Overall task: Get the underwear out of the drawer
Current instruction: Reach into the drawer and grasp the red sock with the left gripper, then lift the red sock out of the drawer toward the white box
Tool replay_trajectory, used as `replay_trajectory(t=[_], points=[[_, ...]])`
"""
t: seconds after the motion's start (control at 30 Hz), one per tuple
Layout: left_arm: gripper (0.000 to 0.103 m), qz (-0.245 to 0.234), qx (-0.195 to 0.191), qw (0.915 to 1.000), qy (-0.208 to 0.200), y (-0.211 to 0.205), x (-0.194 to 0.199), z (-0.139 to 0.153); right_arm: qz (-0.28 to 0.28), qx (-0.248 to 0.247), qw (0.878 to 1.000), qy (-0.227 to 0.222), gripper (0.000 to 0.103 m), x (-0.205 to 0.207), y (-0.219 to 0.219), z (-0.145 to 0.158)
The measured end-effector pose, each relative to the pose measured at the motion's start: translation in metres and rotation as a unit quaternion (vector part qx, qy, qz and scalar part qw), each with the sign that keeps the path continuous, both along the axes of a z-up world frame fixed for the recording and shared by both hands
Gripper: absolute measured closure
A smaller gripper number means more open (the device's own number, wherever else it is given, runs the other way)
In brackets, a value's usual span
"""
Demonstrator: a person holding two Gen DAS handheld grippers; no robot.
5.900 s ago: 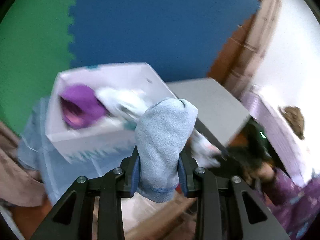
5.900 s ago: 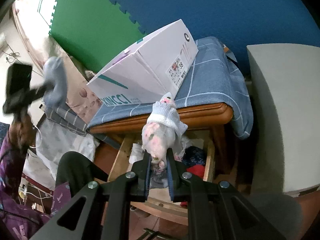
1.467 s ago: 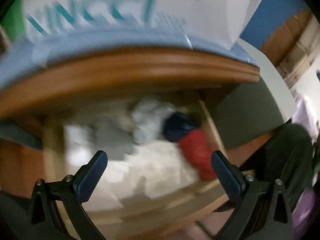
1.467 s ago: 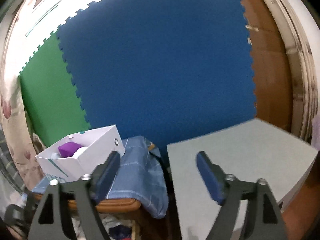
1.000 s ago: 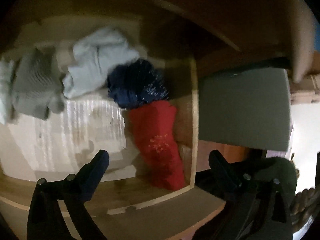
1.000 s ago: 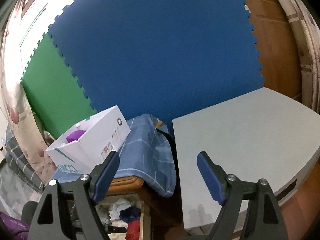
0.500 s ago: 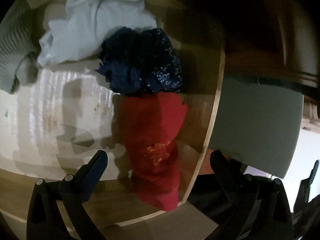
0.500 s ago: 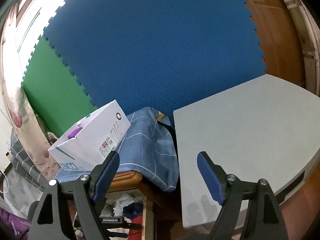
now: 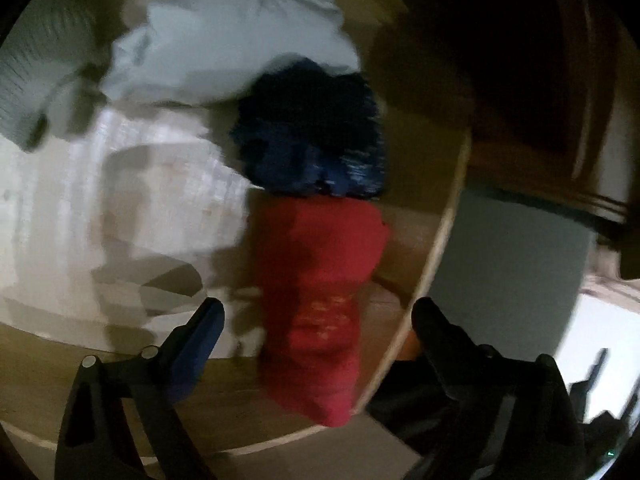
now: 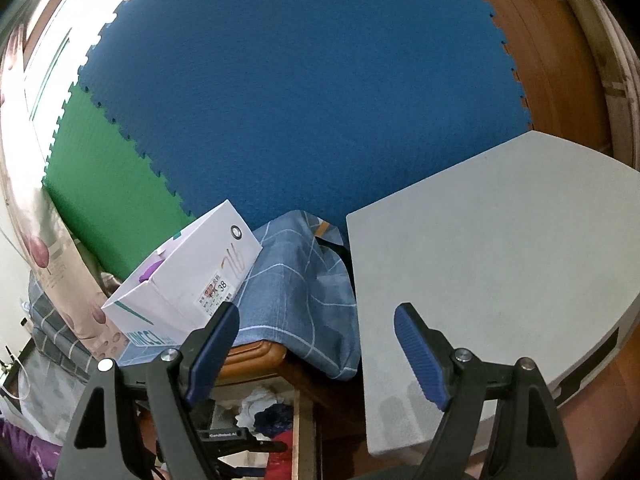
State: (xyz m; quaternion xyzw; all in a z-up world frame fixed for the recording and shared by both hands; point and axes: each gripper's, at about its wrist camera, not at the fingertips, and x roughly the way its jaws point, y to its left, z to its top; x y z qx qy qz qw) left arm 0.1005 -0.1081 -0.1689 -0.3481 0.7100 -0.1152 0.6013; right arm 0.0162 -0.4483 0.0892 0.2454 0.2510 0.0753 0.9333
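In the left wrist view I look down into the open wooden drawer (image 9: 442,240). A rolled red underwear (image 9: 316,300) lies along its right side, with a dark blue piece (image 9: 312,140) behind it and a pale white piece (image 9: 232,40) further back. My left gripper (image 9: 316,316) hangs low over the red roll, which sits between the jaws; they are closing and the pads do not touch it. My right gripper (image 10: 316,328) is open and empty, held high above the white shoebox (image 10: 188,280). Below it the drawer's contents (image 10: 272,412) show.
A grey ribbed garment (image 9: 36,80) lies at the drawer's back left on white liner paper (image 9: 120,208). A grey table top (image 10: 500,248) stands to the right of the blue-cloth-covered cabinet (image 10: 304,296). Blue and green foam mats (image 10: 300,92) cover the wall.
The left gripper has sunk into the drawer toward the red roll, which now looms larger between its jaws; the jaws have narrowed slightly. The right gripper has barely moved.
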Motion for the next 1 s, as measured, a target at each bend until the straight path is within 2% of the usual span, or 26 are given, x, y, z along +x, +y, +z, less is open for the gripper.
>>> replay_trajectory(t=[0.1,0.13,0.2,0.23,0.27,0.3,0.57,0.63,0.67,0.7,0.8,1.0], points=[[0.013,-0.02,0.011,0.9997,0.012,-0.005,0.0,-0.004,0.001,0.002,1.0,0.001,0.021,0.001,0.0,0.0],[0.018,-0.027,0.017,0.9994,0.016,-0.007,0.0,-0.005,0.001,0.003,1.0,0.001,0.021,0.001,0.0,-0.001],[0.031,-0.036,0.029,0.9986,0.026,-0.011,0.0,-0.01,0.001,0.002,1.0,0.003,0.021,0.001,0.001,-0.001],[0.042,-0.037,0.03,0.9982,0.036,-0.013,0.001,-0.014,0.001,0.002,1.0,0.003,0.021,0.001,0.0,-0.001],[0.045,-0.036,0.026,0.9978,0.049,-0.014,0.001,-0.018,0.002,0.002,1.0,0.004,0.021,0.001,0.001,-0.001],[0.044,-0.032,0.024,0.9975,0.059,-0.015,0.0,-0.022,0.002,0.002,1.0,0.005,0.021,0.001,0.001,-0.002],[0.046,-0.033,0.03,0.9965,0.07,-0.025,0.012,-0.029,0.005,0.008,1.0,0.012,0.021,0.005,0.0,-0.005],[0.049,-0.034,0.032,0.9968,0.065,-0.024,0.014,-0.028,0.005,0.009,1.0,0.013,0.021,0.005,0.0,-0.006],[0.073,-0.037,0.041,0.9969,0.056,-0.023,0.016,-0.024,0.004,0.009,1.0,0.014,0.021,0.005,0.0,-0.006],[0.078,-0.045,0.044,0.997,0.046,-0.023,0.006,-0.017,0.004,0.008,1.0,0.016,0.021,0.005,0.0,-0.006],[0.083,-0.071,0.067,0.9952,0.015,-0.03,-0.001,-0.005,0.003,0.003,1.0,0.026,0.021,0.008,0.0,-0.008],[0.083,-0.061,0.051,0.9966,-0.02,-0.006,-0.015,0.014,0.002,-0.028,0.999,0.041,0.021,0.012,0.008,-0.008]])
